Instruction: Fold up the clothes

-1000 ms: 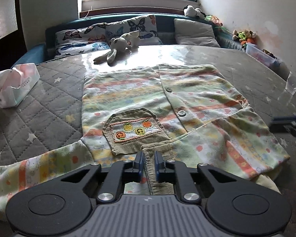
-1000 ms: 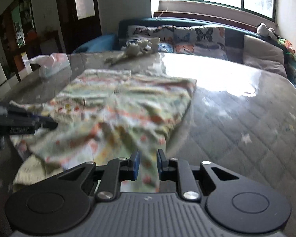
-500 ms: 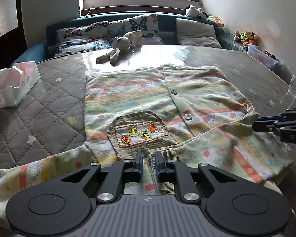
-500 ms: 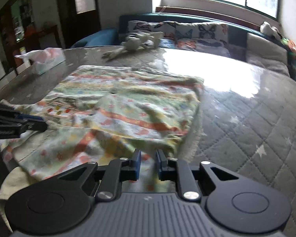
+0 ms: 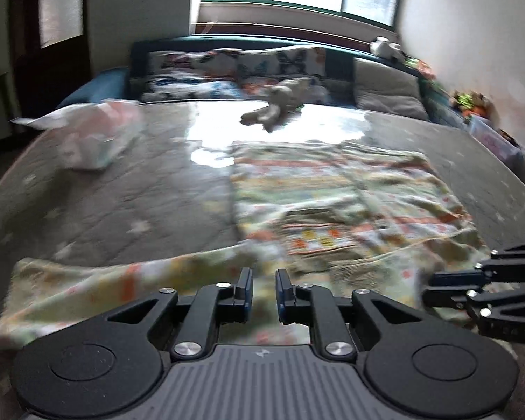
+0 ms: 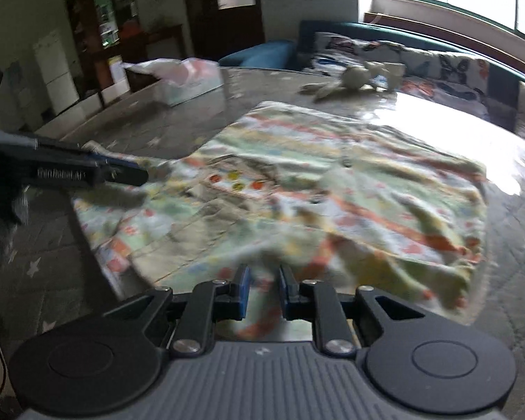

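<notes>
A pastel striped, printed children's shirt lies spread on a grey quilted tabletop. The left gripper fingers are opening above its sleeve, gripping nothing. The right gripper fingers stand narrowly apart over blurred cloth; a hold cannot be told.

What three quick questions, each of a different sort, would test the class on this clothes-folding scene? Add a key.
1. True or false: the plush toy lies on top of the shirt.
2. In the left wrist view, what lies left of the shirt? A) tissue pack B) a teapot C) a laptop
3. Fill in: the cushions behind the plush toy carry a ___ print.

Key: 1 false, it lies beyond the shirt; 2 A; 3 butterfly.
</notes>
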